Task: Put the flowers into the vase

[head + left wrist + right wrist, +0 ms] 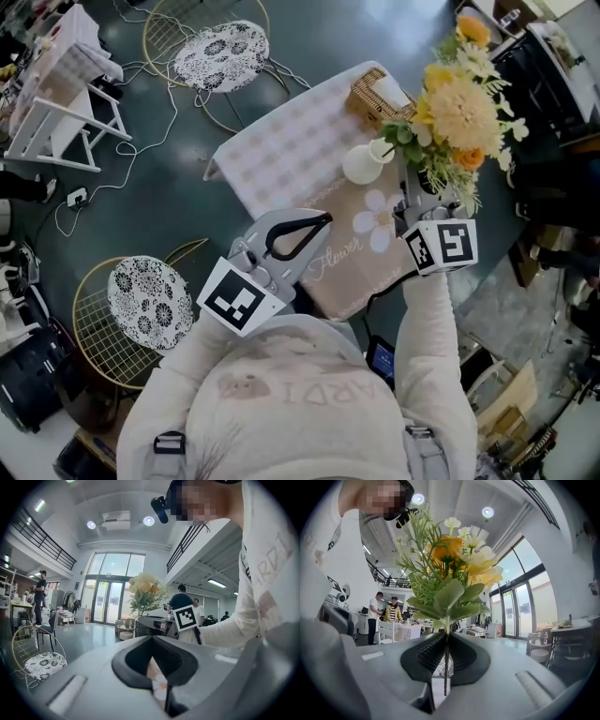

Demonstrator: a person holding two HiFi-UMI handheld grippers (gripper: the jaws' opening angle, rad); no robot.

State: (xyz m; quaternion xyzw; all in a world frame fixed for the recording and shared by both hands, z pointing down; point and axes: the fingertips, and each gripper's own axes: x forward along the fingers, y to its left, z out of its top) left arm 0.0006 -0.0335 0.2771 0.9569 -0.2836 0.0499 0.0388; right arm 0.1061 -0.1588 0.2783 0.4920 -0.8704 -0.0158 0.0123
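A bouquet of yellow and orange flowers (459, 112) with green leaves stands up out of my right gripper (411, 192), which is shut on the stems. In the right gripper view the thin stem (446, 660) runs between the closed pads, with the blooms (452, 557) above. The small white vase (364, 162) sits on the beige flower-print cloth (349, 253), just left of the bouquet. My left gripper (324, 220) is shut and empty, low over the near part of that cloth. In the left gripper view the bouquet (143, 592) rises beyond the closed jaws.
A wicker tissue box (375, 92) sits at the table's far edge on the checkered cloth (291, 141). Two wire chairs with lace cushions (222, 56) (148, 302) stand on the dark floor to the left, beside cables and a white rack (56, 108). People stand in the background.
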